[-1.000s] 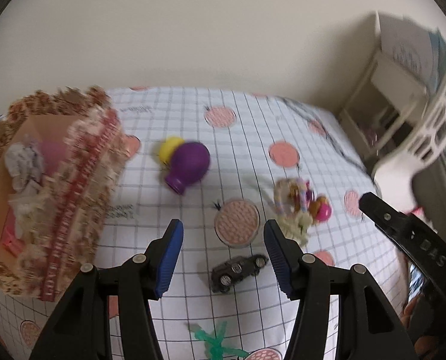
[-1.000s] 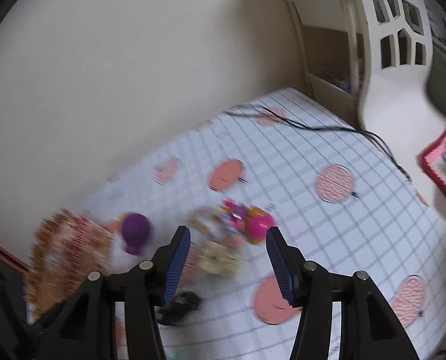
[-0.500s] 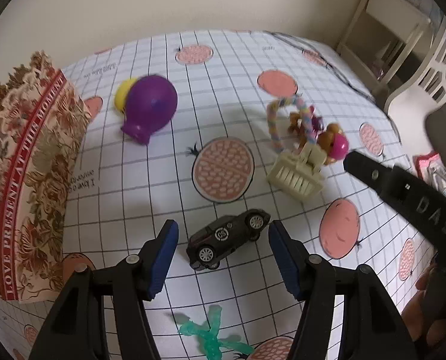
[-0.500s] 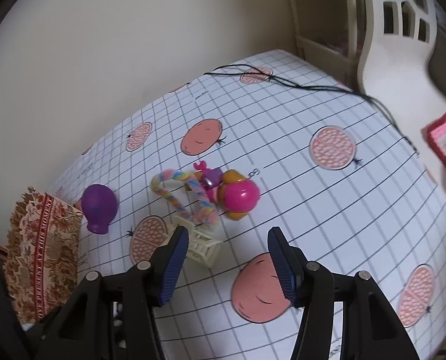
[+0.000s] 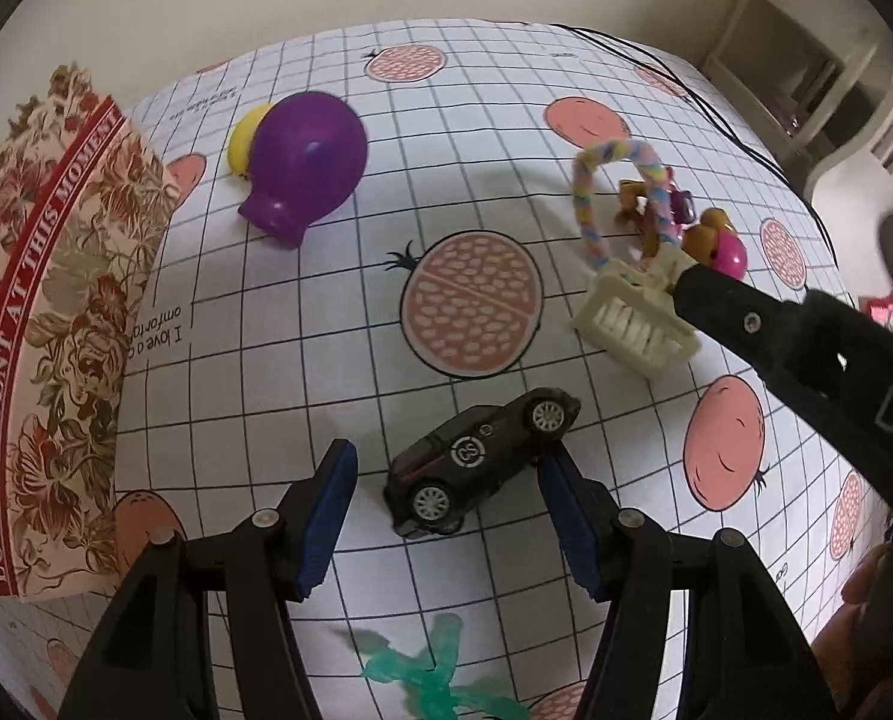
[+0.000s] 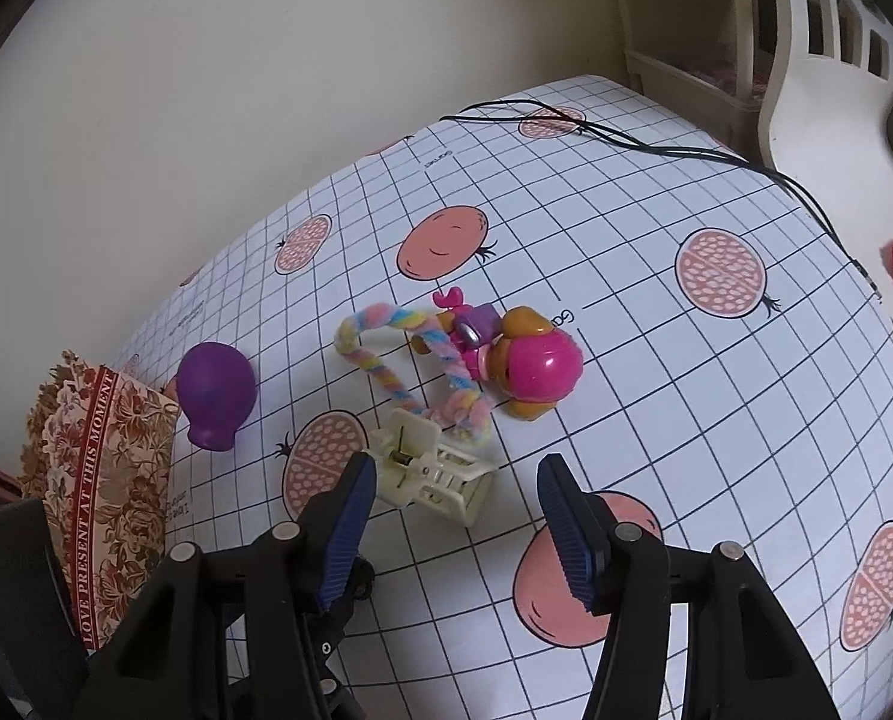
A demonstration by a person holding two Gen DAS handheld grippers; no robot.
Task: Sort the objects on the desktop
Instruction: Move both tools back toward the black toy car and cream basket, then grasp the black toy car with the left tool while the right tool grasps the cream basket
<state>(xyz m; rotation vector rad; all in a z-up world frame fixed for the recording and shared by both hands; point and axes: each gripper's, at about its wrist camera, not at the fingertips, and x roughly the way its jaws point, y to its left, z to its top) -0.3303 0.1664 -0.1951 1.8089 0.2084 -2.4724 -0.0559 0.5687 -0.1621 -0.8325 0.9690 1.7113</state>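
Printed box (image 5: pixel 44 324) at far left, presumably the sorting bin. Left gripper (image 5: pixel 446 516) spread, straddling black toy car (image 5: pixel 482 462), untouched, positioned for a pinch. Right gripper (image 6: pixel 455 516) spread over cream hair claw (image 6: pixel 434 468), likewise unclamped.

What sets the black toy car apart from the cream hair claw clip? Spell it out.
The toy car is black with wheels; the hair claw clip is cream with comb-like teeth. The car lies apart from other toys, between the left gripper fingers; the clip touches the pastel rope loop. Both rest on the gridded tablecloth.
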